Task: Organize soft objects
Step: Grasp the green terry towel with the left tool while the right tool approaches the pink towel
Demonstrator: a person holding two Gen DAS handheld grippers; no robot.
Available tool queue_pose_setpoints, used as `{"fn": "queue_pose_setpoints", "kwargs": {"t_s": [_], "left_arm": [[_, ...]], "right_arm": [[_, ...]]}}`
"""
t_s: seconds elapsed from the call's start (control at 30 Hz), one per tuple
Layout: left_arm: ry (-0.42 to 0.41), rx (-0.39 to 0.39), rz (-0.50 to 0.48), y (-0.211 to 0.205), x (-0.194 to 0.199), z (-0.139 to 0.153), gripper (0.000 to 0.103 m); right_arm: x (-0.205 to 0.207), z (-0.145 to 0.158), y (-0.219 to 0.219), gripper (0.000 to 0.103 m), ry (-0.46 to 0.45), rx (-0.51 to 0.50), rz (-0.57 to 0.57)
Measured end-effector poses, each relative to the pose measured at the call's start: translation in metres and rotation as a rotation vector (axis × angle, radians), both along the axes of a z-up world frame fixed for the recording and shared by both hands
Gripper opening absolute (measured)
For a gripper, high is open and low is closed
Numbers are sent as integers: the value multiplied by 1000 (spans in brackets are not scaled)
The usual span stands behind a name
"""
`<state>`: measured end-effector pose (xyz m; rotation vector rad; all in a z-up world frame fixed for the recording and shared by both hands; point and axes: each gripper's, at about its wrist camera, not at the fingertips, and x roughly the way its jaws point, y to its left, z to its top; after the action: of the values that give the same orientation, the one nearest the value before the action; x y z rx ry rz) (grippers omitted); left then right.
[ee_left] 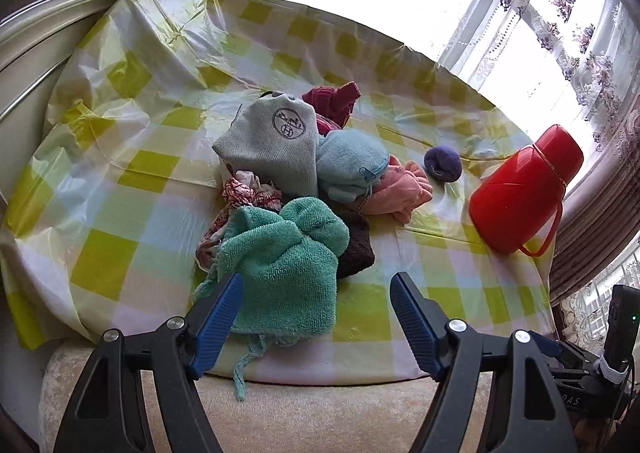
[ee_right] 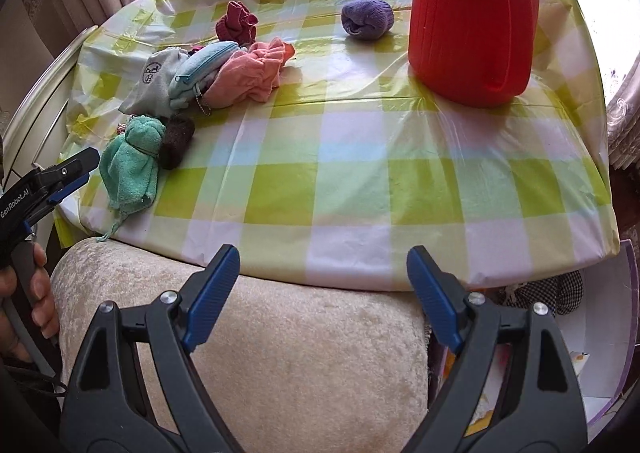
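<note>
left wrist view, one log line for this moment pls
left tongs open | over green towel | right tongs open, empty | cloth pile untouched

Both grippers spread wide, empty

The left gripper [ee_left: 316, 285] has its blue-padded fingers [ee_left: 218, 321] wide apart with nothing clamped, poised over the near edge of the table. The right gripper [ee_right: 322, 259] is likewise spread and empty, just short of the same near edge. From the right wrist view, the person's left hand [ee_right: 24, 301] grips the left tool's handle.
</note>
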<state>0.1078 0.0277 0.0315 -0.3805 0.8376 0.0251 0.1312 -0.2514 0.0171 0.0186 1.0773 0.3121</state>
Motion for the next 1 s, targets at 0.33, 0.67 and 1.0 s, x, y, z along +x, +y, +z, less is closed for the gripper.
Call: {"fn": "queue_pose_setpoints", "kwargs": {"t_s": [0.33,0.67,1.0], "left_arm": [[20,46,-14,6,35,-8,75],[99,8,-27,10,51,-32,74],[81,-37,-34,14,50,-39,50]], "right_arm": [[35,2,32,87,-16,26,1],[76,16,82,88,-66,67,30],[122,19,132,91,-92,128,58]]}}
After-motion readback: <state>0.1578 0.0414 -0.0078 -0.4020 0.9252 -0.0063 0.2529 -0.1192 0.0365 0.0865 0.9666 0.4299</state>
